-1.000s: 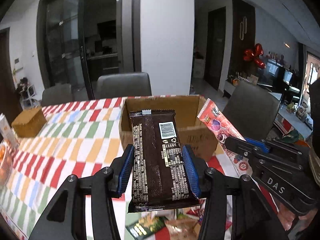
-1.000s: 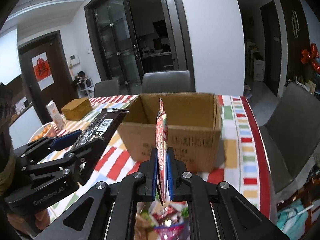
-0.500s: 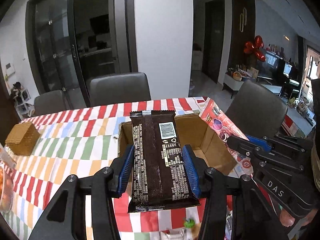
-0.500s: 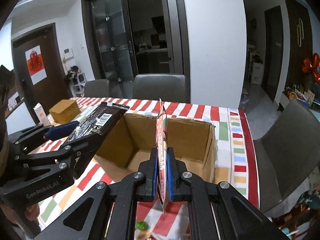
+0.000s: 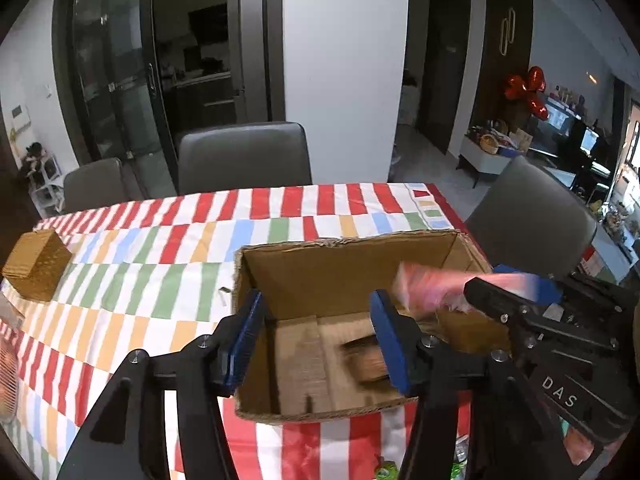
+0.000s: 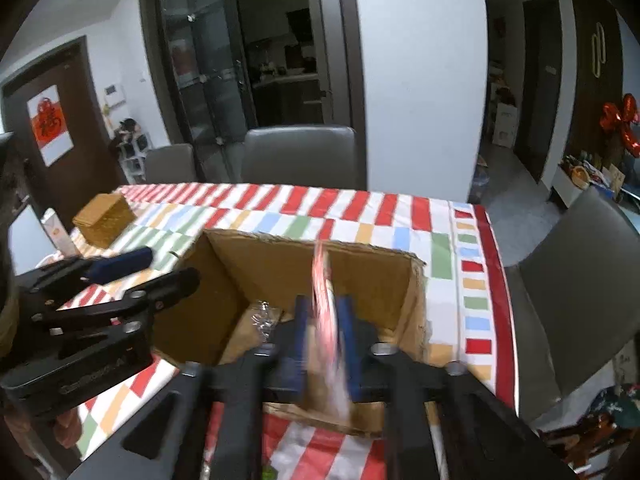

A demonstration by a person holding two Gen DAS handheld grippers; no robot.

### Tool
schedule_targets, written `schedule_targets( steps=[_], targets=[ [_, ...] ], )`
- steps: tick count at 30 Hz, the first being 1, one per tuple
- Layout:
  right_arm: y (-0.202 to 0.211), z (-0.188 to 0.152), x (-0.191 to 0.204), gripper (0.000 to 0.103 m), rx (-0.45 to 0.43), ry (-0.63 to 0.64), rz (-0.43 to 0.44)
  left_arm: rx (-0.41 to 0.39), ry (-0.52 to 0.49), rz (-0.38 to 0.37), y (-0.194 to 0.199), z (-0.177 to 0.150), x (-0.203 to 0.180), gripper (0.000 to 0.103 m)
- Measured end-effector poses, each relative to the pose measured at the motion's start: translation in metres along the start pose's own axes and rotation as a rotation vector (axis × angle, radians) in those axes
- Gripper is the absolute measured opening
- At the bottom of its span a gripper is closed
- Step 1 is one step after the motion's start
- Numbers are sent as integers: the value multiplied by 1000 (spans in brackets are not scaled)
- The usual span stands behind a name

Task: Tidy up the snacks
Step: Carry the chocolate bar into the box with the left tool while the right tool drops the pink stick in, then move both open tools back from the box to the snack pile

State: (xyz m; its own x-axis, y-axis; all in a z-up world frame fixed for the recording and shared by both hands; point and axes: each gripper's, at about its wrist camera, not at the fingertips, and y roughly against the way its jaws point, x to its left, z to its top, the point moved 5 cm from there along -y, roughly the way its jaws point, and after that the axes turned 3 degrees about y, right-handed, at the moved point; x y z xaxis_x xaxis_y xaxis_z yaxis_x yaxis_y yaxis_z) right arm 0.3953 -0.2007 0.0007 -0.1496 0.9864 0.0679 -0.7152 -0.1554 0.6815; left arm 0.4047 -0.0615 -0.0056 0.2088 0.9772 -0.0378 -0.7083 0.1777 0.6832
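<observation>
An open cardboard box (image 5: 344, 272) stands on the striped tablecloth (image 5: 160, 248); it also shows in the right wrist view (image 6: 372, 276). My left gripper (image 5: 316, 340) is open and empty over the box. The brown snack bar (image 5: 366, 356) lies blurred on the box floor. My right gripper (image 6: 324, 340) hangs over the box with its jaws slightly parted. A blurred red-pink snack packet (image 6: 326, 320) stands between them, also seen in the left wrist view (image 5: 432, 286). Whether the pads still touch it I cannot tell.
A small woven box (image 5: 36, 264) sits at the table's left side, also in the right wrist view (image 6: 104, 218). A carton (image 6: 60, 232) stands beside it. Grey chairs (image 5: 244, 160) ring the table. Loose snack packets (image 5: 386, 472) lie at the near edge.
My left gripper has opened and the brown bar has dropped into the box. Both grippers moved forward over the box. The right jaws have parted a little around the red packet.
</observation>
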Motion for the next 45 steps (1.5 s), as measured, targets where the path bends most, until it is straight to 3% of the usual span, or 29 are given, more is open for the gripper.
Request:
schedule_targets(
  steps=[1,4,19,28,45],
  targets=[
    [1,-1,-1,37,0,-4,-2,-1,-1,7,3,-2,1,59],
    [9,-8,2,37,-5,7,5,-21,-8,21,17,-9,3,66],
    [93,-64,31,47,-129,74,21,-128,-4,41,108,-66,-6,75],
    [126,-103,39,50,-148,75,58,-145,-41,31,136,-106,-23,77],
    [125,-189,41,50,-15,84,88,-11,-57,-10,129,-195,-39,79]
  ],
)
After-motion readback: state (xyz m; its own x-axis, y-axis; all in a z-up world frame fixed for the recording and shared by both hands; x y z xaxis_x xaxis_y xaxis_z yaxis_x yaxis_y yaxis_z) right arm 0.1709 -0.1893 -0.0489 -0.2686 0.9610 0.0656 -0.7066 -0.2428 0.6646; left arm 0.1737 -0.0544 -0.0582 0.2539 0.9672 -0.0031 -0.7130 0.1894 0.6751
